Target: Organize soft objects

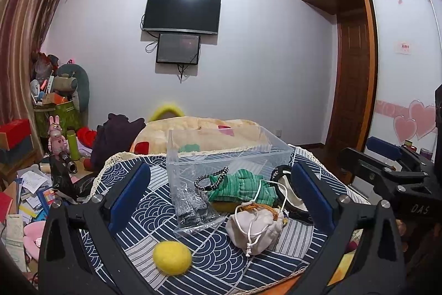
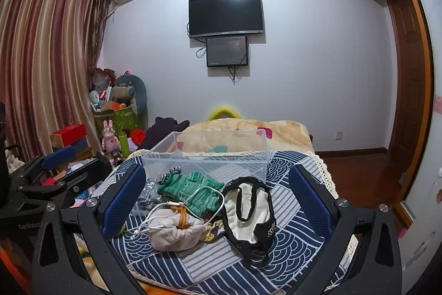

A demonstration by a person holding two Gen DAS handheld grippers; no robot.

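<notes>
A snag is judged the main risk: the white cord looped from the drawstring pouch (image 1: 255, 228) lies across the green knitted cloth (image 1: 243, 187), so both could be dragged together, and the clear bin (image 1: 229, 154) could be nudged on the patterned cloth (image 1: 215, 261). Both grippers are held wide apart and empty. The pile is framed between the left gripper (image 1: 221, 201) fingers, with the yellow felt ball (image 1: 171, 257) nearer and lower left; the pouch and the black-trimmed white fabric (image 2: 248, 212) lie between the right gripper (image 2: 218, 201) fingers, untouched, in front of the bin.
</notes>
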